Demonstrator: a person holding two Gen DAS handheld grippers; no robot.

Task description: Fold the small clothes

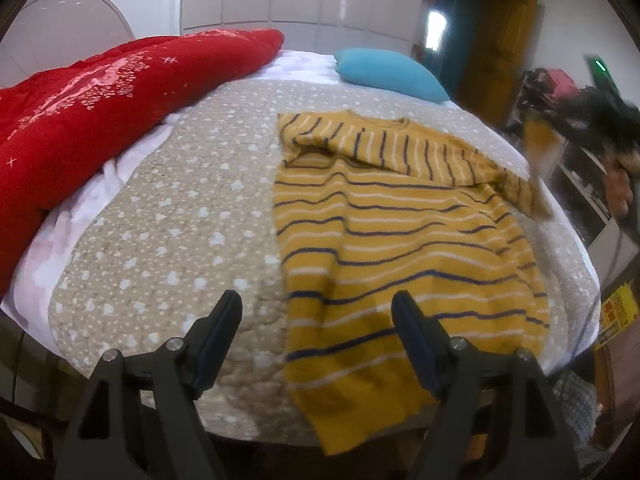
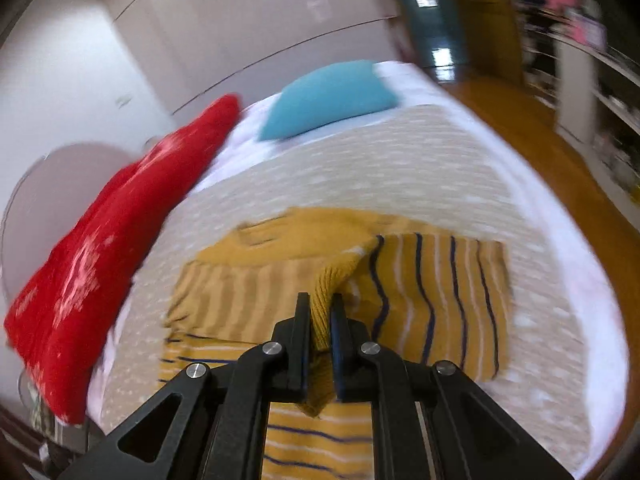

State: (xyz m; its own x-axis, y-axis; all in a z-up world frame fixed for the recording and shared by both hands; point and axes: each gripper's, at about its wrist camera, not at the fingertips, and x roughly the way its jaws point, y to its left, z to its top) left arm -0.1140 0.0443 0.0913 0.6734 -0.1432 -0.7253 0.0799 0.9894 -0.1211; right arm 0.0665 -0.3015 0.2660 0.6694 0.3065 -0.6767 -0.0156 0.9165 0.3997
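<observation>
Lying on the beige dotted bed cover [image 1: 168,216], the mustard striped sweater [image 1: 400,240] fills the left wrist view from centre out to about four o'clock, one sleeve folded across its chest; the left claw [image 1: 318,320] hangs open at six o'clock above the sweater's near hem edge, its fingers wide apart with nothing pinched between them; only this view shows the right claw from outside, a dark blur at three o'clock off the bed's edge. The right wrist view, smeared by motion, shows what the other hides: the right claw [image 2: 320,312] closed tight on a knitted fold of the sweater [image 2: 436,300], the fabric lifted toward it from twelve o'clock; a red quilt [image 2: 108,248] lies at nine o'clock, a teal pillow [image 2: 328,96] at twelve, and wooden floor [image 2: 560,168] at two o'clock.
</observation>
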